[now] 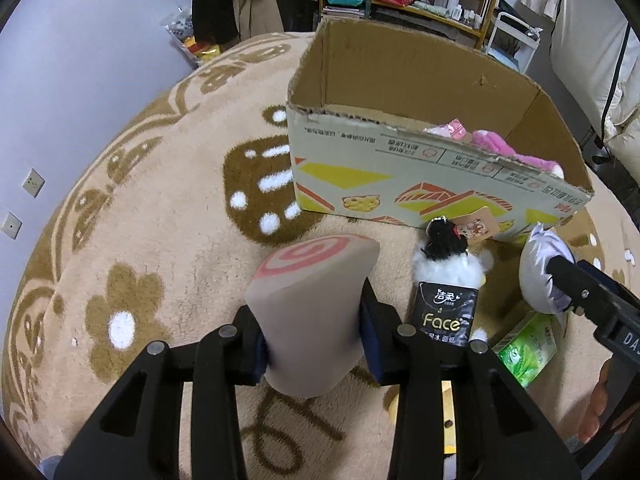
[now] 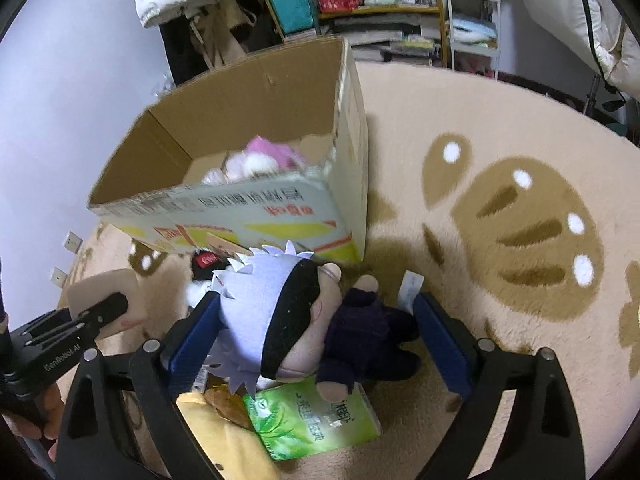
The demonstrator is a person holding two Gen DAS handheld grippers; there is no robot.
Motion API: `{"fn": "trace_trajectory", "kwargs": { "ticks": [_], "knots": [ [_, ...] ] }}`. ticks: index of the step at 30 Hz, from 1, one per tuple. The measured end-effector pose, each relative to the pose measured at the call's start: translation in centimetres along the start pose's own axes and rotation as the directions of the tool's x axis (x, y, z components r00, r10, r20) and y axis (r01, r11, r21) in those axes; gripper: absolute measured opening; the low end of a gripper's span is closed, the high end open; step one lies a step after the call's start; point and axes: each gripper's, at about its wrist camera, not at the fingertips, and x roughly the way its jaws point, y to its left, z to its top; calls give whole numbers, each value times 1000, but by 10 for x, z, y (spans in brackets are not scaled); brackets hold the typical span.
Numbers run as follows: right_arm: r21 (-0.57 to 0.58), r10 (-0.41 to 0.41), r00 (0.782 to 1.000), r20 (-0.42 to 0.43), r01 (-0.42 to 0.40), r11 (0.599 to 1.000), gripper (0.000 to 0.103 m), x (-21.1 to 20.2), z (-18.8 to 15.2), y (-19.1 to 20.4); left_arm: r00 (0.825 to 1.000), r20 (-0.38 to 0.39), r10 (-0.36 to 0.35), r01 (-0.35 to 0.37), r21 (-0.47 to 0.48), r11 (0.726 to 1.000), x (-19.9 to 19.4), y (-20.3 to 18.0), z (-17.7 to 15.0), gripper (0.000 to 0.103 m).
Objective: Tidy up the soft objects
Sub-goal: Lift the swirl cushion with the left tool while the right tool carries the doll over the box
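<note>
My left gripper (image 1: 312,312) is shut on a beige roll-shaped cushion (image 1: 316,280) with a pink swirl on its end, held above the rug. In the right wrist view the same cushion (image 2: 104,284) shows at the left edge. My right gripper (image 2: 316,304) has its jaws spread wide, with both blue pads pressed on a plush doll (image 2: 288,316) with pale hair, a black blindfold and dark clothes. The doll's head (image 1: 540,276) also shows at the right of the left wrist view. An open cardboard box (image 1: 400,72) stands just beyond both grippers, with a pink plush (image 1: 496,144) inside.
On the beige patterned rug (image 1: 168,208) in front of the box lie a black-and-white plush (image 1: 444,248), a black tissue pack (image 1: 446,312) and a green tissue pack (image 2: 312,420). A yellow item (image 2: 224,440) lies beside the green pack. Shelves (image 2: 400,12) and hanging clothes stand behind the box.
</note>
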Motion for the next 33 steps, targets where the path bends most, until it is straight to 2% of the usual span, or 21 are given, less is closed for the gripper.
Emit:
{"fn": "trace_trajectory", "kwargs": {
  "ticks": [8,14,18,26,29,33],
  "knots": [
    [-18,16,996,90,-14,1000,99,-28,0,16,998,55,13,-12,-14,1000,-14,13,1,37],
    [-51,25,982,187,-16,999,99,-57,-2,26,986,161,31,-30,-10,999,-41,15,1,37],
    [-68,43,969,245,-27,997,99,-74,0,32,969,245,37,-36,-8,999,-62,15,3,37],
    [-102,82,931,356,-49,994,99,-93,11,41,913,406,45,-58,21,998,-93,10,13,37],
    [-103,81,925,370,-46,994,99,-91,18,42,902,429,46,-64,26,998,-93,5,19,37],
    [-104,79,920,385,-42,994,99,-85,27,41,900,434,41,-61,33,998,-87,0,25,37]
  ]
}}
